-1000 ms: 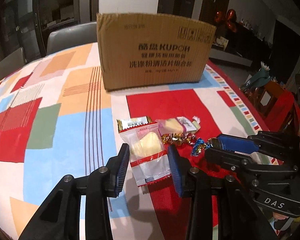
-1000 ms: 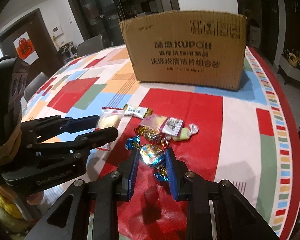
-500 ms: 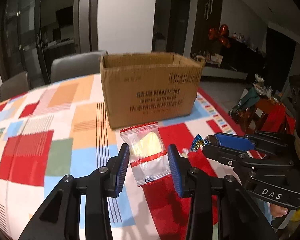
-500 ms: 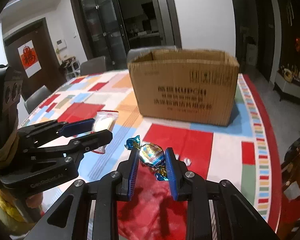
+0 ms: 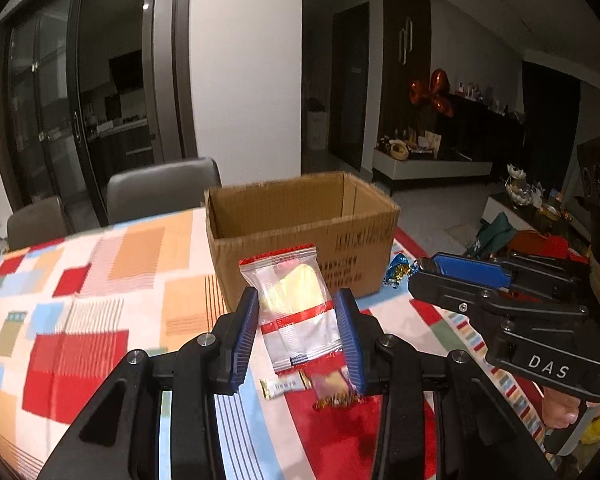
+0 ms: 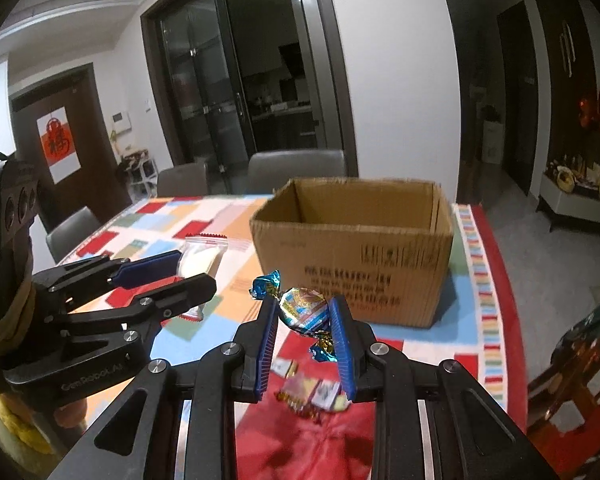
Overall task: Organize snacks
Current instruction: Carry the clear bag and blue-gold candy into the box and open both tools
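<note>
The box [image 5: 300,236] stands open-topped on the worktop [image 5: 100,300], its near wall facing both tongs, with bare cloth between that wall and the tongs. Left tongs [image 5: 298,330] pinch a clear packet [image 5: 294,308] with a yellow cake inside, held above the worktop short of the box's near wall. Right tongs [image 6: 306,334] pinch a foil candy [image 6: 302,310], also short of the box and lifted. Below both, nearer than the box, loose snacks [image 6: 312,394] lie on the red patch. Grey chairs [image 6: 296,170] stand behind the box, at the worktop's far edge.
</note>
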`<control>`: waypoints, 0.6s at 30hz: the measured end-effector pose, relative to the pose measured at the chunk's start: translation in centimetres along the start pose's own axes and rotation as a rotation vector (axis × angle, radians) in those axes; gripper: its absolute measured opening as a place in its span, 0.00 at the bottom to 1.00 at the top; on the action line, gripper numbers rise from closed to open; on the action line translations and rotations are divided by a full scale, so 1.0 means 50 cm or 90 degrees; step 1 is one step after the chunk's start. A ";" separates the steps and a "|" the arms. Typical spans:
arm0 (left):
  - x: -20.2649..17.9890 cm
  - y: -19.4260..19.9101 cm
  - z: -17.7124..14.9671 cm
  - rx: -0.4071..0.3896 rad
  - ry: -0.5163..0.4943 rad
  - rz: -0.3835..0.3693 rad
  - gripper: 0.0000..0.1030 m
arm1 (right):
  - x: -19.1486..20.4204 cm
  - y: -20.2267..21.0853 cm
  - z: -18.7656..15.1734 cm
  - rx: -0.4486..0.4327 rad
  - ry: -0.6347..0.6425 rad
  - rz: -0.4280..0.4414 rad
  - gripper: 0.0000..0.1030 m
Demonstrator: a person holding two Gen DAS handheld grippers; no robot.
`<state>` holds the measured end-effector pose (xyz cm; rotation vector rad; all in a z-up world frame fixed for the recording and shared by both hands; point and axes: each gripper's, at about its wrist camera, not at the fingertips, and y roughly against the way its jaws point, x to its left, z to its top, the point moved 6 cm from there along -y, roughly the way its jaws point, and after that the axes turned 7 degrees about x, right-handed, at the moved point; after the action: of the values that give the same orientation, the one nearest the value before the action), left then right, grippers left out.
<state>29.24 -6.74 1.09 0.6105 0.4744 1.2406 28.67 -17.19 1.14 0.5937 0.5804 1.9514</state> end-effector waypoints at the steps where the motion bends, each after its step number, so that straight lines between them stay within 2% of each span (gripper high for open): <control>1: 0.002 0.000 0.007 -0.002 -0.001 0.000 0.37 | -0.002 0.002 0.011 -0.005 0.001 -0.002 0.27; 12: 0.006 -0.016 0.094 -0.029 -0.034 0.030 0.37 | -0.044 -0.007 0.100 -0.035 -0.001 -0.022 0.27; 18: 0.021 -0.051 0.137 -0.025 -0.028 0.025 0.37 | -0.073 -0.036 0.137 -0.041 -0.019 -0.029 0.27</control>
<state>35.74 -7.39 4.54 0.6149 0.4021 1.2691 35.60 -18.74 4.68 0.5642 0.5068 1.9075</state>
